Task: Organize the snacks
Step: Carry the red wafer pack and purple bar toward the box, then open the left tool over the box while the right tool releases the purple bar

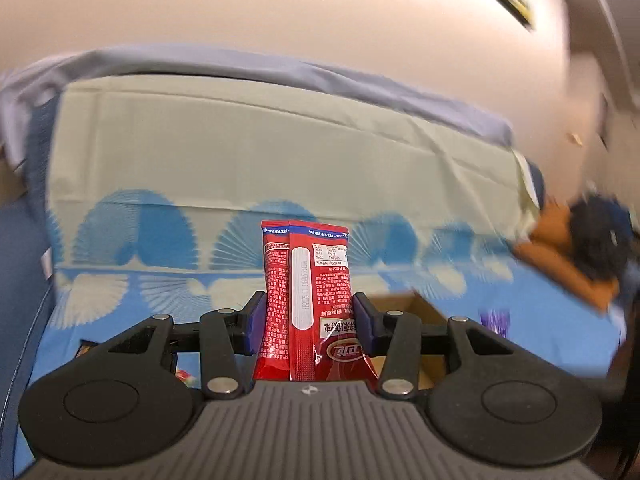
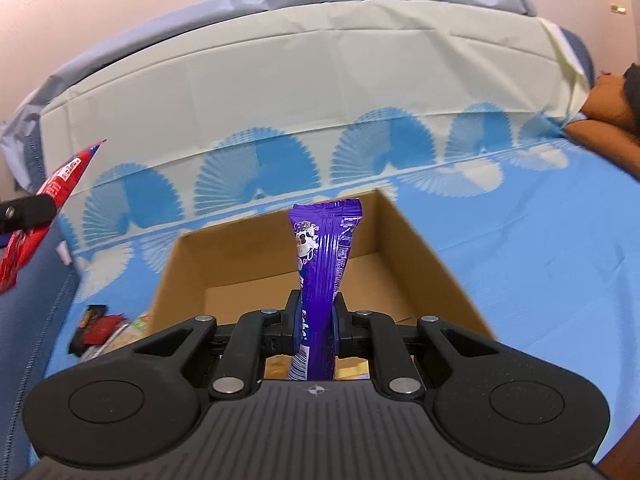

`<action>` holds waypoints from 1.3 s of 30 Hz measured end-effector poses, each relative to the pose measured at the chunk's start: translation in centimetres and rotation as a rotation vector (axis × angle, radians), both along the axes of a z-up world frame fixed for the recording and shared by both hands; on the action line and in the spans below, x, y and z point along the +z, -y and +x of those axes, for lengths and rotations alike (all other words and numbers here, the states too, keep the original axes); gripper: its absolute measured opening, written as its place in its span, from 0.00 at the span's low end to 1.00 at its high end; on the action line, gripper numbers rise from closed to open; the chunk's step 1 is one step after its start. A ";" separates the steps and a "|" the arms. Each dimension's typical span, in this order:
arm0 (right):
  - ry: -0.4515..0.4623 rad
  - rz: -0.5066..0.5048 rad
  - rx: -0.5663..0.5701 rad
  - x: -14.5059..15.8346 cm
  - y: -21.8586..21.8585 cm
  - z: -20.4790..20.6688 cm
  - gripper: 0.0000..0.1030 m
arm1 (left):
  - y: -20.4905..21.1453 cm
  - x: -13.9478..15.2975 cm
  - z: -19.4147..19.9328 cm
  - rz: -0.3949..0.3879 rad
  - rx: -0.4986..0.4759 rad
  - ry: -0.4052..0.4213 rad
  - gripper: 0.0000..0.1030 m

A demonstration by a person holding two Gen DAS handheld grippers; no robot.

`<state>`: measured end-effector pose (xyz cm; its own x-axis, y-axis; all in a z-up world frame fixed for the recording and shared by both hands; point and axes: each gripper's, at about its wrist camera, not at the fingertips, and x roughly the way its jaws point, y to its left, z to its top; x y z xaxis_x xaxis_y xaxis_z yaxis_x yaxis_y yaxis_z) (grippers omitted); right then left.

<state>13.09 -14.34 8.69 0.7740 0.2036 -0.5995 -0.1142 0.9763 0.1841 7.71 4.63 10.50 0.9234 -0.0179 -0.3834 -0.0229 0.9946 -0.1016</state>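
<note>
Both grippers were loaded, box looked nearly empty.

Left gripper [image 1: 306, 320] was clamped on a red snack packet [image 1: 308, 300], packet standing up between the pads; right gripper [image 2: 316, 320] was pinched tight on a purple snack packet [image 2: 322, 264], held above the open cardboard box [image 2: 420, 256] on the blue patterned cloth [image 2: 560, 260]. Visible box floor was bare, though something yellowish showed under the right gripper, unclear what. A few more snacks [image 2: 100, 330] lay loose on the cloth just left of the box. My read: early stage; neither held packet was in the box yet, and the loose ones still needed sorting.
</note>
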 end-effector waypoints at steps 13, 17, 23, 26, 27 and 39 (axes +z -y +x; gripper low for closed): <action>-0.017 -0.025 -0.071 -1.1 1.8 2.3 0.14 | 3.8 -2.3 2.2 0.029 -0.165 0.000 0.49; -0.007 -0.042 -0.066 -1.2 1.5 2.3 0.14 | 4.0 -2.2 2.6 0.010 -0.173 -0.006 0.49; 0.007 -0.039 -0.069 -0.9 1.3 2.2 0.14 | 3.9 -2.0 2.5 -0.008 -0.185 -0.003 0.49; 0.021 -0.039 -0.065 -0.9 1.3 1.7 0.14 | 3.9 -1.9 2.3 -0.012 -0.195 0.005 0.49; 0.024 -0.041 -0.064 -0.9 1.3 1.6 0.14 | 4.0 -1.9 2.2 -0.015 -0.199 0.010 0.49; 0.066 -0.034 -0.073 -0.5 1.6 0.7 0.14 | 4.9 -0.7 0.6 -0.090 -0.273 0.116 0.49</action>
<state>13.76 -15.93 8.16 0.8241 0.1256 -0.5523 -0.0533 0.9880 0.1451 8.28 -0.24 9.80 0.9173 -0.3006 -0.2613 0.2609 0.9492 -0.1761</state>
